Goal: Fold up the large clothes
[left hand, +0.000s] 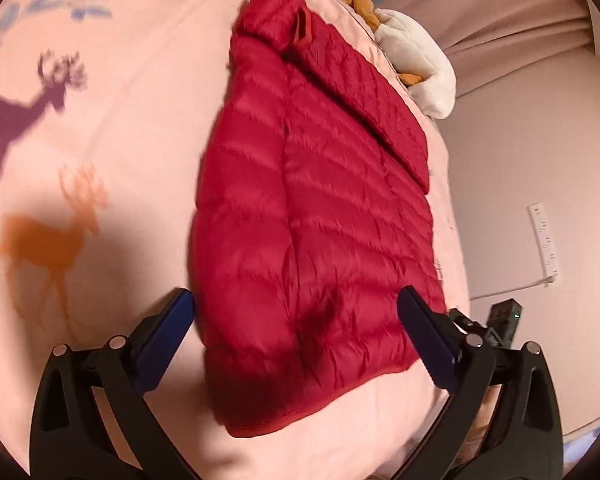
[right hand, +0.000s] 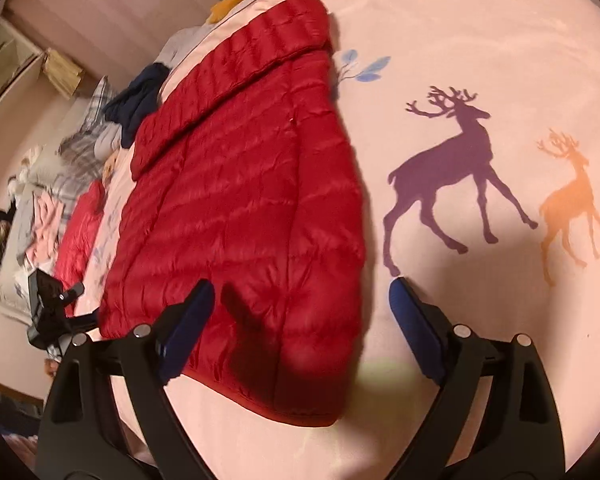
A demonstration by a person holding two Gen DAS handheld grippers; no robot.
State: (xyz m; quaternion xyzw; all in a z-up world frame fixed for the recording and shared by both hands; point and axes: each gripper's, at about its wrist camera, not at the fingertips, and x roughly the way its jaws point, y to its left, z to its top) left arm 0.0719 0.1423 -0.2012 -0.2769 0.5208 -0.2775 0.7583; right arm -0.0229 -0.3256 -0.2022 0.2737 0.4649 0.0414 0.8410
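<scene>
The red puffy jacket [left hand: 320, 216] lies flat on my pink bed sheet [left hand: 132, 128], folded in so it looks long and narrow, with its hood [left hand: 272, 20] at the far end and its bottom edge close to me. My left gripper [left hand: 296, 320] is spread wide over that bottom edge, one blue finger over the sheet just beside the jacket and the other over the jacket's corner, and it holds nothing. My right gripper [right hand: 302, 312] is wide too and holds nothing (one finger is over the jacket [right hand: 240, 200], the other over the bare sheet [right hand: 460, 32]). The sheet has a purple deer [right hand: 448, 176] and an orange deer [right hand: 572, 204] on it, beside the jacket. A white and orange soft toy [left hand: 412, 52] sits past the hood. Off the jacket's other side I see a dark blue cloth [right hand: 140, 100], a checked cloth [right hand: 84, 136] and another red thing [right hand: 84, 232].
</scene>
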